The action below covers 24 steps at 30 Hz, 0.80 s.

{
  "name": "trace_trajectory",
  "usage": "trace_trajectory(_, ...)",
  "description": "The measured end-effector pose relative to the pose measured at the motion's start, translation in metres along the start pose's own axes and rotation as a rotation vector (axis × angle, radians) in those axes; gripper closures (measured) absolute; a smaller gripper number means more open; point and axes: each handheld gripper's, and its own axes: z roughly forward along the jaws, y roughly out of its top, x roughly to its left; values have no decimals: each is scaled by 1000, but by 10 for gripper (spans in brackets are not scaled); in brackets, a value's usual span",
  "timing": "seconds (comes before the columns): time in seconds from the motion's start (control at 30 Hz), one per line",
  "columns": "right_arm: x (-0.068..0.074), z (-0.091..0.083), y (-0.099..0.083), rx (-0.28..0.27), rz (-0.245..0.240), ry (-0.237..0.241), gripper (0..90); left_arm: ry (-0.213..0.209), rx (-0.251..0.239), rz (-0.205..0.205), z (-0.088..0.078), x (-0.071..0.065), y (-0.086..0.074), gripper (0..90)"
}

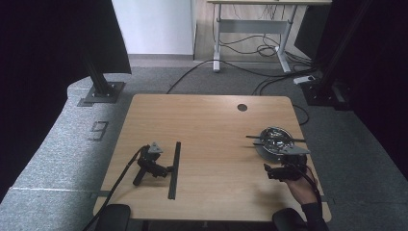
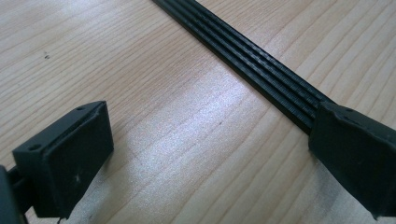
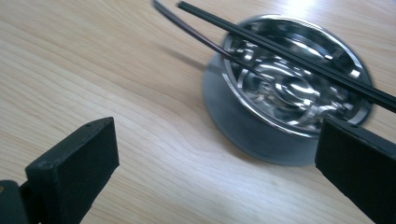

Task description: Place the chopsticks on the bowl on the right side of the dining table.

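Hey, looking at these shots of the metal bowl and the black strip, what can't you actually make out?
- Metal bowl: what lies inside is lost in glare in the right gripper view, and too small in the high view.
- Black sticks across the bowl: their ends are cut off by the frame edges.
- Black ribbed strip: its far end leaves the top edge, its near end sits behind the left tool.
- Right tool: open, holding nothing.
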Motion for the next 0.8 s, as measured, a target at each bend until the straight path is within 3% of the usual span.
trace_trajectory(0.37, 27, 23, 14, 7, -36, 90, 0, 0, -1, -3, 0, 0, 0, 0)
trace_trajectory(0.8, 54, 54, 25, 33, -84, 149, 0, 0, 0, 0, 0, 0, 0, 0)
